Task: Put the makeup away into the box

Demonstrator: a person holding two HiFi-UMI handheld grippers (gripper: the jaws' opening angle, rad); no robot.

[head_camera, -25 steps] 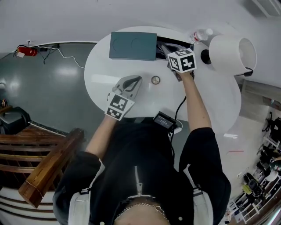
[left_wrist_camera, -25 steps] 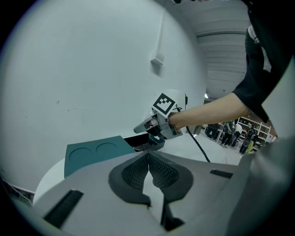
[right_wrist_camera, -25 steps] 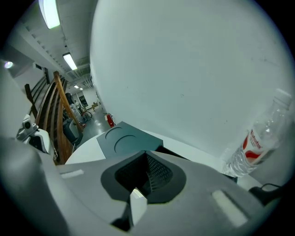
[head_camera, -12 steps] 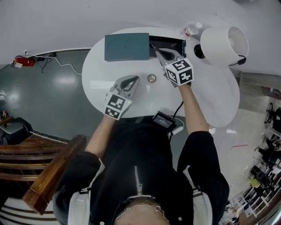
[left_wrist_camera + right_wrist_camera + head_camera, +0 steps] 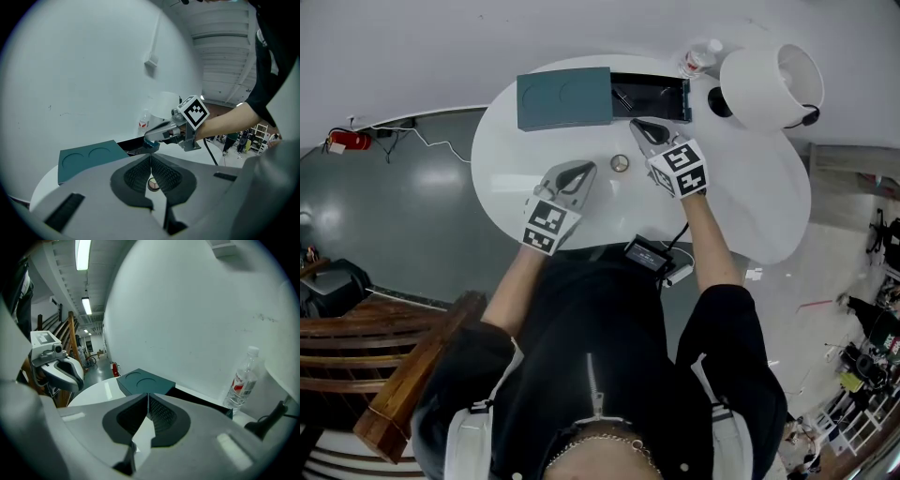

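Note:
A small round makeup compact (image 5: pixel 620 163) lies on the white table (image 5: pixel 525 159), between my two grippers. It also shows low between the left jaws as the compact (image 5: pixel 153 184). The teal box (image 5: pixel 652 94) stands at the far edge with its dark inside showing several items. Its lid (image 5: pixel 564 97) is slid to the left. My left gripper (image 5: pixel 592 168) rests shut and empty, just left of the compact. My right gripper (image 5: pixel 635 124) hovers shut and empty in front of the box, just beyond the compact. Its fingers (image 5: pixel 157 134) also appear in the left gripper view.
A plastic water bottle (image 5: pixel 698 58) and a large white lamp shade (image 5: pixel 764 84) stand right of the box. A small black device (image 5: pixel 652 255) with a cable sits at the table's near edge. In the right gripper view I see the lid (image 5: pixel 145 381) and bottle (image 5: pixel 241 378).
My right gripper has drawn back from the open box toward me and a little left, staying shut and empty. The left gripper has kept its place.

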